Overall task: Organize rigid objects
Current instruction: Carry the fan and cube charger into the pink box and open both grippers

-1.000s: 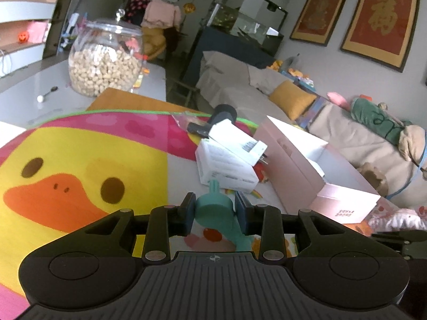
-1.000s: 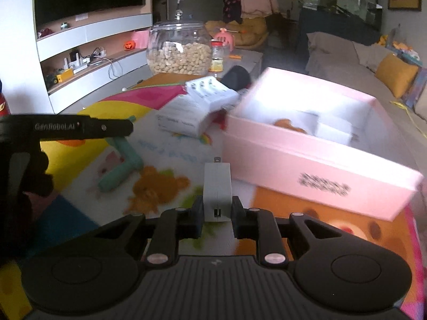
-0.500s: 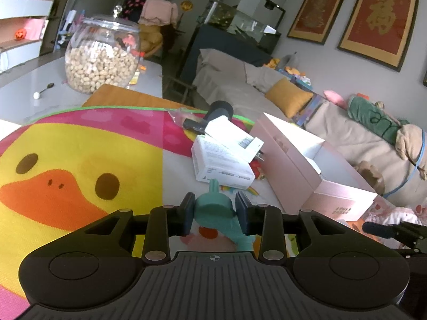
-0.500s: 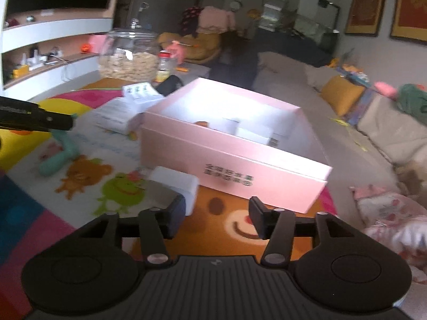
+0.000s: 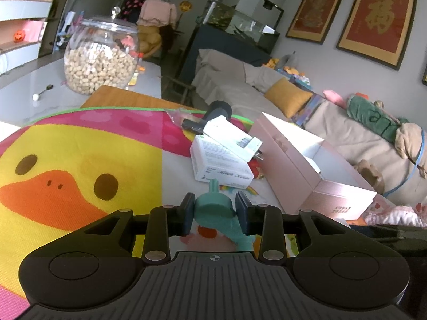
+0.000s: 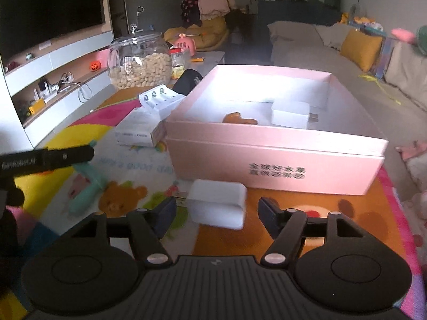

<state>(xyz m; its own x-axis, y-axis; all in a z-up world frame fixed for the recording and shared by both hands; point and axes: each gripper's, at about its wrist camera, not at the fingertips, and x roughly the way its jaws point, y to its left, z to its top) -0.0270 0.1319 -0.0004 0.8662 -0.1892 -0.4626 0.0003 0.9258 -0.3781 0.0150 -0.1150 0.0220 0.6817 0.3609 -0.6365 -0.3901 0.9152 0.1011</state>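
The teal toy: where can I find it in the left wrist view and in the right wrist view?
Left wrist view: the teal toy sits low at centre, clamped by the left hand-held gripper.
Right wrist view: it lies at the left on the mat, partly behind that gripper's dark finger.
Shared landmark: the pink box.

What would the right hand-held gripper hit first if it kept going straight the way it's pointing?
Most likely the white charger block lying between the opening jaws of the right hand-held gripper, untouched by either. Just beyond it stands the pink box's front wall, though depth is hard to judge.
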